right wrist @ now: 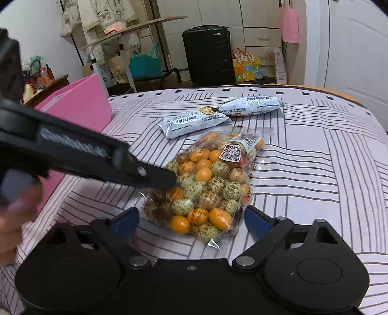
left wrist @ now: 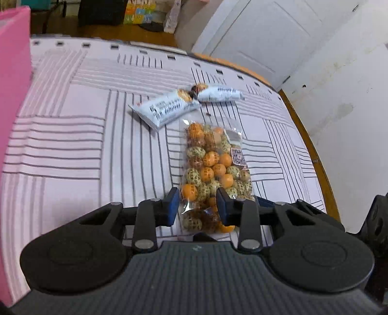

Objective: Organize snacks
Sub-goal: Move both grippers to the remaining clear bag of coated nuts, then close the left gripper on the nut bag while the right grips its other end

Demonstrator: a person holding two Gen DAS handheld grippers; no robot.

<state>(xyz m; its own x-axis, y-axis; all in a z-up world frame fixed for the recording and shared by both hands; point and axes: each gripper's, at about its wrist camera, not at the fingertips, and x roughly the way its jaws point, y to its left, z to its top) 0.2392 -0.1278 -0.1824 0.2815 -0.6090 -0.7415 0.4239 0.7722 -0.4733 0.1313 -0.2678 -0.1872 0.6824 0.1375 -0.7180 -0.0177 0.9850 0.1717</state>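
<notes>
On striped cloth (right wrist: 315, 169), left gripper (left wrist: 197, 206) jaws pinching candy bag (right wrist: 208, 184), right gripper (right wrist: 191, 223) jaws wide apart.

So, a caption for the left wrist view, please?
Left tongs closing around a candy bag on the striped cloth.

Black left claw (left wrist: 197, 206), blue pads (left wrist: 172, 206), silver screws.

A white cloth with grey line patterns (right wrist: 315, 150) covers the surface, whose wooden rim (left wrist: 312, 145) shows at right. Beyond its far edge stand a black suitcase (right wrist: 208, 53), a folding table (right wrist: 135, 29) and white cabinet doors (right wrist: 262, 21). A white panelled door (left wrist: 262, 36) fills the far right.
</notes>
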